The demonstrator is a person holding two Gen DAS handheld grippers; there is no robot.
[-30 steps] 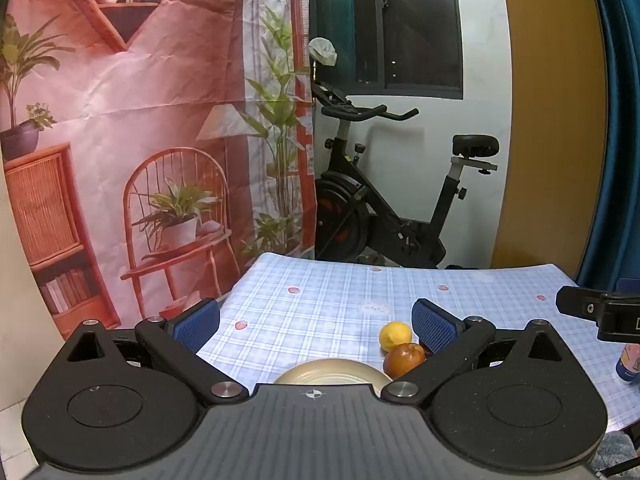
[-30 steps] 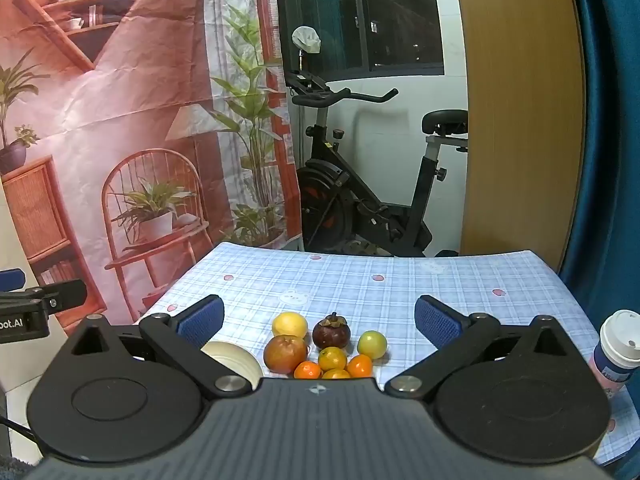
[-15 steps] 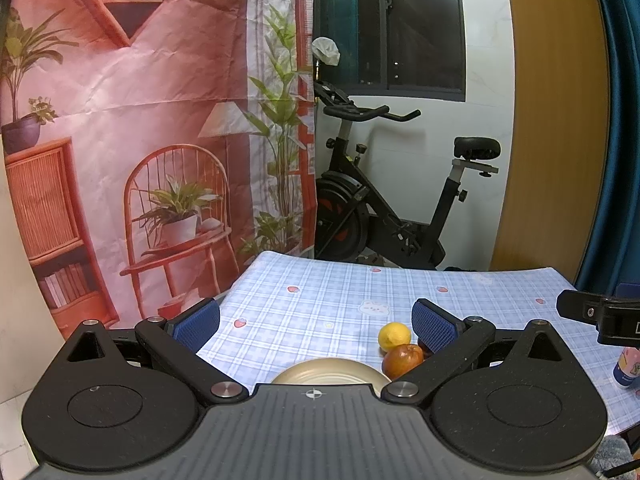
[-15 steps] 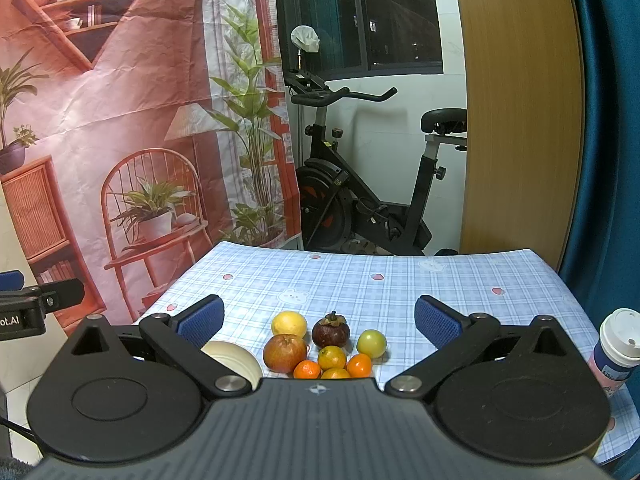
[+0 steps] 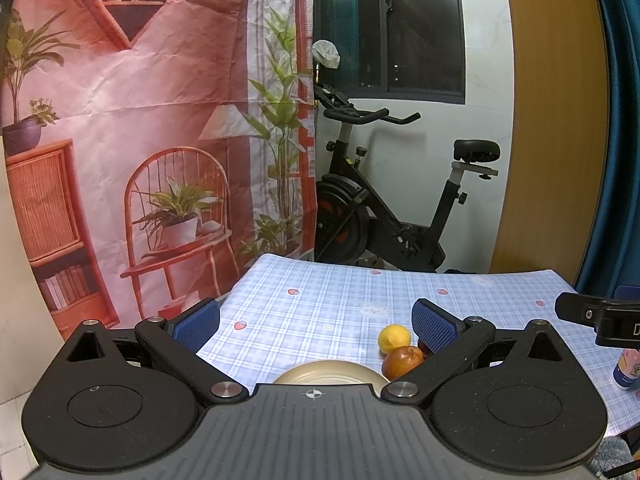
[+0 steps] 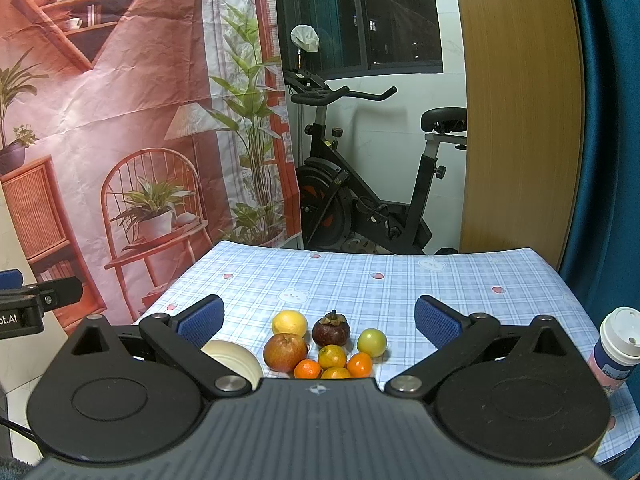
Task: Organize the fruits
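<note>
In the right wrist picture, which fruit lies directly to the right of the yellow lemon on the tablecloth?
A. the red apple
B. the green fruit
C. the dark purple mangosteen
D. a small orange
C: the dark purple mangosteen sits just right of the yellow lemon; the green fruit lies further right and the red apple nearer the camera.

Table (image 6: 400, 280) has a blue-and-white checked cloth with little strawberry and bear prints; sitting right on it is a tight bunch of fruit: lemon (image 6: 289, 322), apple (image 6: 285, 352), mangosteen (image 6: 331, 331), green fruit (image 6: 371, 342), a few small oranges (image 6: 332, 357); cream plate (image 6: 232, 358) just left of them; lidded cup (image 6: 616, 350) near the right edge.
</note>
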